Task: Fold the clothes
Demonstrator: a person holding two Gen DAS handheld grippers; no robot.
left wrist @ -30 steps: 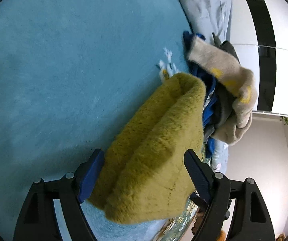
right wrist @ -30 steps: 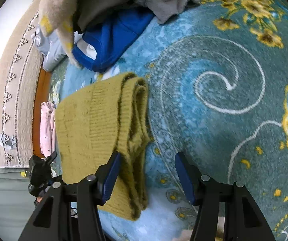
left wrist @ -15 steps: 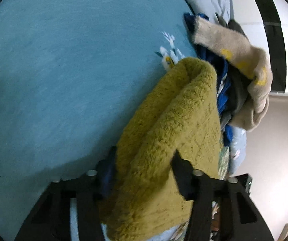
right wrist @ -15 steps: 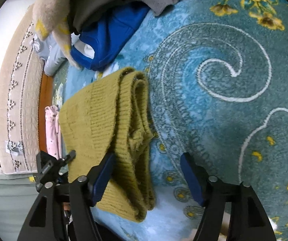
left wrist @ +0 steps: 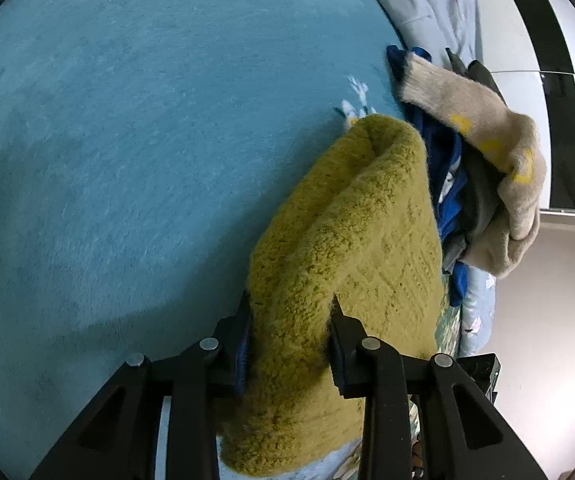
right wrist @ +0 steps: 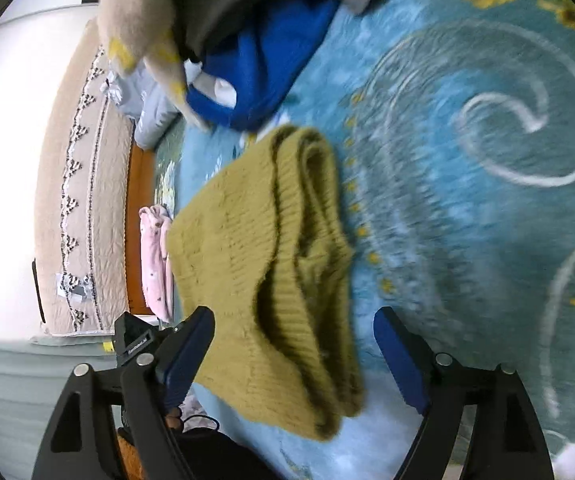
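A folded olive-yellow knit sweater (left wrist: 351, 240) lies on the teal carpet (left wrist: 127, 120). My left gripper (left wrist: 289, 320) is shut on the sweater's near folded edge, its fingers pressed into the thick knit. In the right wrist view the same sweater (right wrist: 263, 264) lies folded with its ribbed hems stacked. My right gripper (right wrist: 293, 344) stands open over the sweater's near end, one finger at each side, not squeezing it.
A heap of clothes lies just beyond the sweater: a beige piece with yellow marks (left wrist: 487, 152), a blue garment (right wrist: 255, 76) and grey ones. The patterned carpet (right wrist: 487, 160) stretches to the right. A quilted bed edge (right wrist: 75, 184) and pink cloth (right wrist: 155, 260) lie at left.
My left gripper went from open around the sweater to shut on its folded edge. My right gripper stayed open and moved closer over the sweater.
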